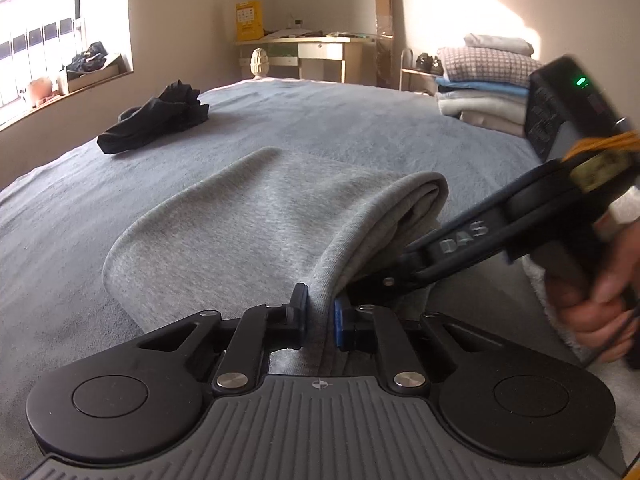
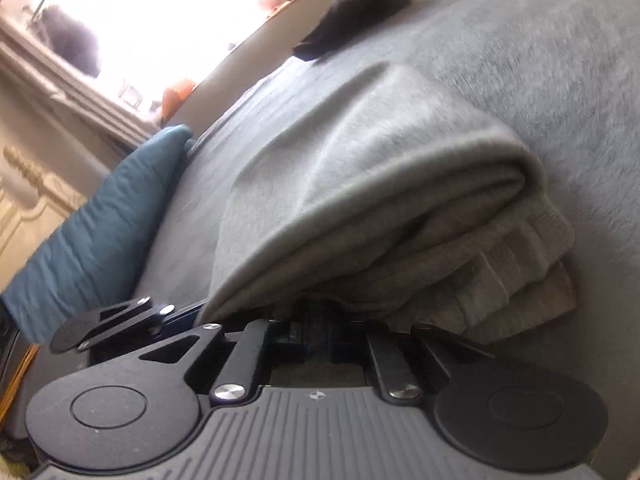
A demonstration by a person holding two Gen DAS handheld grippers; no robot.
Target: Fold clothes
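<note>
The left gripper (image 1: 320, 316) is pinching a fold of the grey garment (image 1: 256, 216) between its nearly closed fingers, lifting that near edge off the grey bed cover (image 1: 360, 128). The rest of the garment is lying folded over in layers on the cover. The right gripper (image 2: 316, 332) is reaching in under the garment's near edge from the right side; its fingertips are sitting beneath the cloth, so I cannot tell how far apart they are. A black garment (image 1: 156, 118) is lying well apart, farther up the bed, and a stack of folded laundry (image 1: 484, 80) is sitting beyond the bed's right edge.
</note>
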